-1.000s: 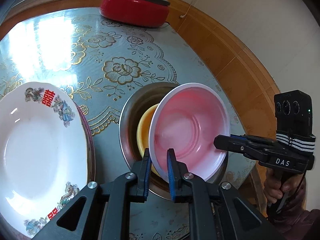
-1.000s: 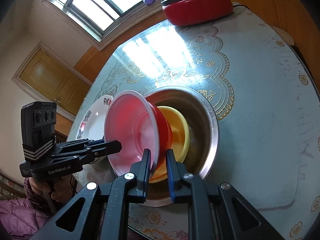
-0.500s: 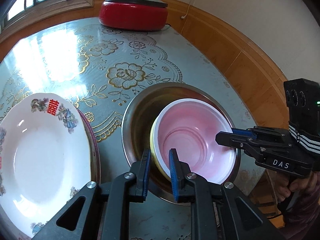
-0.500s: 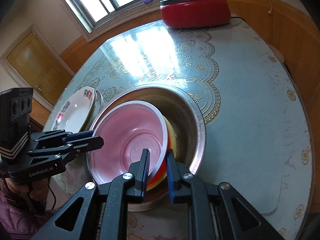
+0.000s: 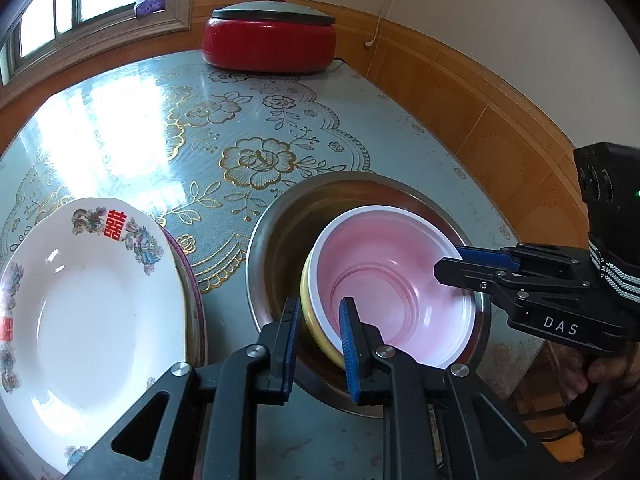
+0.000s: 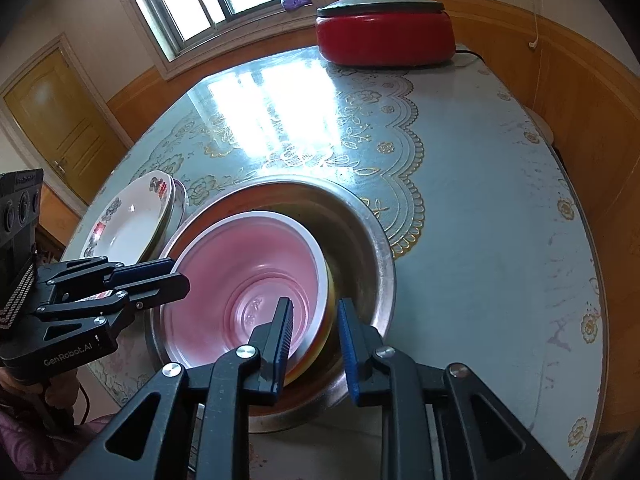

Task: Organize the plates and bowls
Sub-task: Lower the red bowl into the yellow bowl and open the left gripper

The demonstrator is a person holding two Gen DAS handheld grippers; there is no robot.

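A pink bowl (image 5: 394, 284) with a white rim rests in a yellow bowl (image 5: 310, 322), both inside a large steel basin (image 5: 276, 240). My left gripper (image 5: 318, 342) is open, its jaws either side of the bowls' near rims. My right gripper (image 6: 316, 338) is open too, straddling the pink bowl (image 6: 248, 280) and yellow bowl (image 6: 326, 312) rims from the opposite side. A white patterned plate (image 5: 84, 308) sits on a stack left of the basin (image 6: 360, 236).
A red lidded electric pot (image 5: 270, 40) stands at the table's far edge. The round table (image 5: 168, 128) has a glossy floral cover. A wood-panelled wall runs close on the right. The plate stack (image 6: 132, 216) lies beside the basin.
The pink bowl was held tilted between both grippers. It has been lowered flat into the yellow bowl, and both grippers have opened and let it go.
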